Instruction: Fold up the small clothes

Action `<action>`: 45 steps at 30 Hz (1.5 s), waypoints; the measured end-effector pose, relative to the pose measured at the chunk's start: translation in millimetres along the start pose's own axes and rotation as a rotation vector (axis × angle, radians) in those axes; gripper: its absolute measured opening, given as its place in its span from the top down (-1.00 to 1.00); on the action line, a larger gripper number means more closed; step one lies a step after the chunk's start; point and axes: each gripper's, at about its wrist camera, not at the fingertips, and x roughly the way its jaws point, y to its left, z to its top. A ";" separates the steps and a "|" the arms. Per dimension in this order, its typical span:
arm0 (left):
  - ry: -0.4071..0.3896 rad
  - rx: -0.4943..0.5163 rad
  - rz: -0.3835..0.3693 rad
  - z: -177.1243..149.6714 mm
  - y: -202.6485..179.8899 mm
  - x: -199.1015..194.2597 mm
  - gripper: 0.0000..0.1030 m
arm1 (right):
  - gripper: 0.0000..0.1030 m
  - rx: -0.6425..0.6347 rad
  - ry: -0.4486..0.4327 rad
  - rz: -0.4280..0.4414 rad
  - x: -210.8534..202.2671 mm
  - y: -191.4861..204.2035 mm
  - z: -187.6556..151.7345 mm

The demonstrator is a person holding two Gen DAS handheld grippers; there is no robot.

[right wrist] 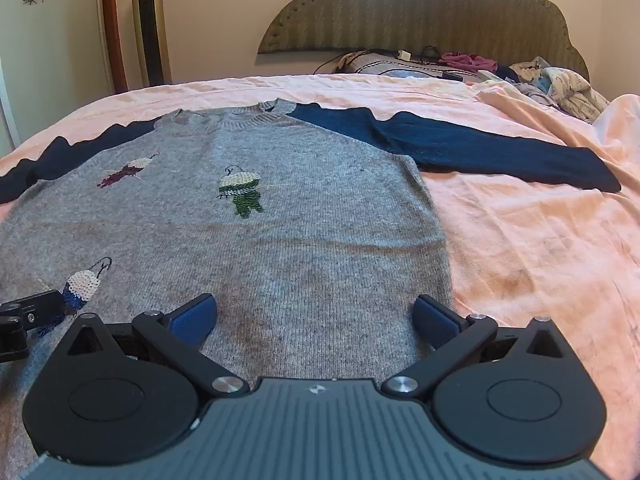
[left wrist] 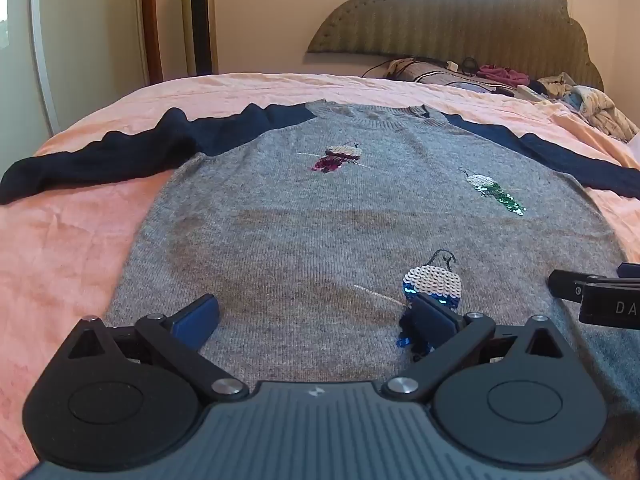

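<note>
Sweater (left wrist: pixel 320 220), grey in the body with dark blue sleeves, is laid flat and face up on the bed (left wrist: pixel 72 240), which is covered with a pink sheet. The collar is turned toward the headboard (left wrist: pixel 460 20), and three sequin birds are seen on the front. The left sleeve (left wrist: pixel 100 156) and the right sleeve (right wrist: pixel 460 148) are both spread out to the sides, well apart from each other. No fold is seen anywhere on the garment, so it is judged that the folding is not yet begun; only the spreading is done. The sleeves are left to be brought in over the body, and then the body is to be folded.

The left tool (left wrist: pixel 316 320) is held over the lower part of the sweater near the hem, with its jaws wide apart, and nothing is gripped by it. One of its pads is placed in front of the blue sequin bird (left wrist: pixel 434 280). The right tool (right wrist: pixel 316 320) is also held wide open and nothing is gripped; it is placed over the lower right part of the grey body, close to the side edge. Whether the pads touch the knit cannot be told.

Other clothes (right wrist: pixel 560 84) are piled near the headboard.
</note>
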 end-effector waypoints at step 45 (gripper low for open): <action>-0.018 0.012 -0.002 -2.2 -1.2 -2.8 -1.00 | -1.00 -0.006 0.000 -0.009 -0.9 0.2 -1.3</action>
